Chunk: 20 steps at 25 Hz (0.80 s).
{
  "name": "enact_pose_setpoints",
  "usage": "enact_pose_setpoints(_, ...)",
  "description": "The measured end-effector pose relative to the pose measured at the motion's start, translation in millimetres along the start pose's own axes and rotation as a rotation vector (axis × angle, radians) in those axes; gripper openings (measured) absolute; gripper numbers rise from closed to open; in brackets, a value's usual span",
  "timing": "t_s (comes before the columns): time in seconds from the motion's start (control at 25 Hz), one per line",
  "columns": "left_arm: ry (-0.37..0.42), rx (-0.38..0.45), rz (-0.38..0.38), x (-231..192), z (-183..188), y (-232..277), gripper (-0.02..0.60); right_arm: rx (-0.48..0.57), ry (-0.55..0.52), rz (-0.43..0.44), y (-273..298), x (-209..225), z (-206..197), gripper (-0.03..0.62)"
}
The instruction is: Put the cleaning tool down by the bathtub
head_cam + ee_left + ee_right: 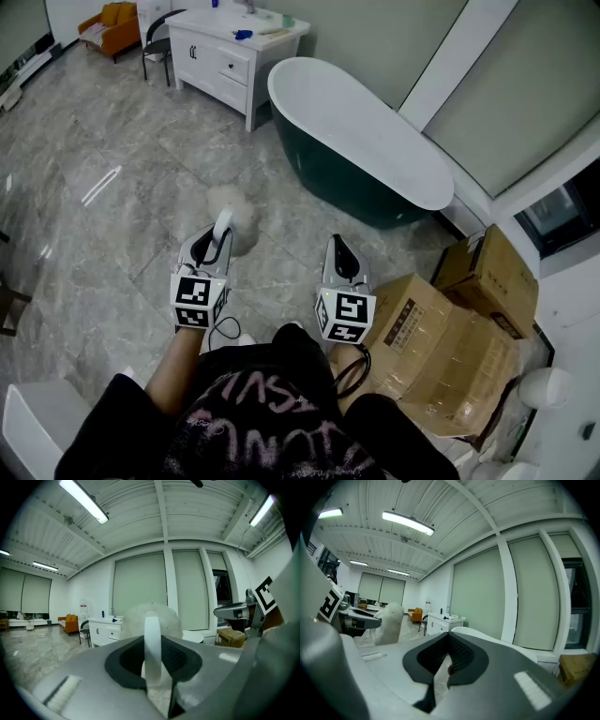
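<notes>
My left gripper point(217, 239) is shut on the white handle point(152, 644) of the cleaning tool, a brush with a fluffy pale head point(230, 203) that sticks out ahead of the jaws, above the floor. The same fluffy head point(150, 618) fills the middle of the left gripper view. The bathtub point(361, 141), dark green outside and white inside, stands ahead and to the right. My right gripper point(339, 258) is shut with nothing between its jaws, level with the left one. From the right gripper view the tool's head point(391, 623) shows at left.
A white vanity cabinet point(230, 56) with a sink stands behind the tub's left end, a black chair point(155, 42) and an orange seat point(112, 26) beyond it. Cardboard boxes point(459, 328) are stacked at my right. The floor is grey marble tile point(103, 187).
</notes>
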<state>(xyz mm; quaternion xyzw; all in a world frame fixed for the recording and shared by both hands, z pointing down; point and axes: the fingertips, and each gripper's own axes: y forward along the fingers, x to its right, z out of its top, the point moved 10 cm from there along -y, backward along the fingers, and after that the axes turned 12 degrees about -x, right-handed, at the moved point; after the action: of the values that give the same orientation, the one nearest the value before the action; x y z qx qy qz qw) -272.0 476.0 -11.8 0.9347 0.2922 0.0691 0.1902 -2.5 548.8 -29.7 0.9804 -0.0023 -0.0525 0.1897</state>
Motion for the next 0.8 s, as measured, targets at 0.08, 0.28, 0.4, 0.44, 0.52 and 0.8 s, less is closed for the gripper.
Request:
enact_pose_setpoints(0.08, 0.0, 0.003, 0.008, -4, 0, -2, 0.08, -0.001, -0.001, 0.006, 0, -1, 1, 0.014)
enact_pose_setpoints(0.28, -0.002, -0.006, 0.005, -6, -2, -2, 0.08, -0.003, 0.002, 0.012, 2, -4, -1, 0.014)
enact_pose_setpoints(0.4, 0.008, -0.013, 0.004, -5, -3, -4, 0.08, -0.014, -0.003, 0.018, 4, -7, -2, 0.014)
enact_pose_setpoints(0.44, 0.004, -0.017, 0.003, -6, -4, -4, 0.08, -0.016, -0.006, 0.02, 4, -8, -3, 0.014)
enact_pose_setpoints(0.52, -0.011, -0.025, 0.001, -7, -8, -2, 0.08, -0.009, -0.012, 0.026, 4, -10, -6, 0.014)
enact_pose_setpoints(0.8, -0.026, -0.038, 0.018, -12, -16, 7, 0.08, -0.02, -0.013, 0.02, 17, -2, -13, 0.014)
